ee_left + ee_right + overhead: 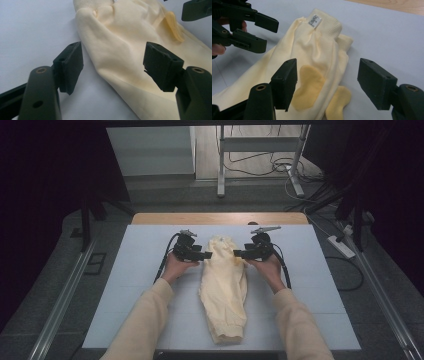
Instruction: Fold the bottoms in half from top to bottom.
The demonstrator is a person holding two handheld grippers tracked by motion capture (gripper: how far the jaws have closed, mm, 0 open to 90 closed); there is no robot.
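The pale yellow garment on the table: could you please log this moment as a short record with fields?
Item: pale yellow knit garment, folded lengthwise, ribbed cuffs at both ends
Surface: white table mat
Detail: white label at far ribbed edge
Left gripper: open, at garment's left edge
Right gripper: open, at garment's right edge
Held: nothing

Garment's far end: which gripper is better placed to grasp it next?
Probably the left gripper: its open jaws already straddle the edge of the pale yellow garment. The right gripper, also open, has only one jaw over the cloth, the other over bare table. Neither touches it yet.
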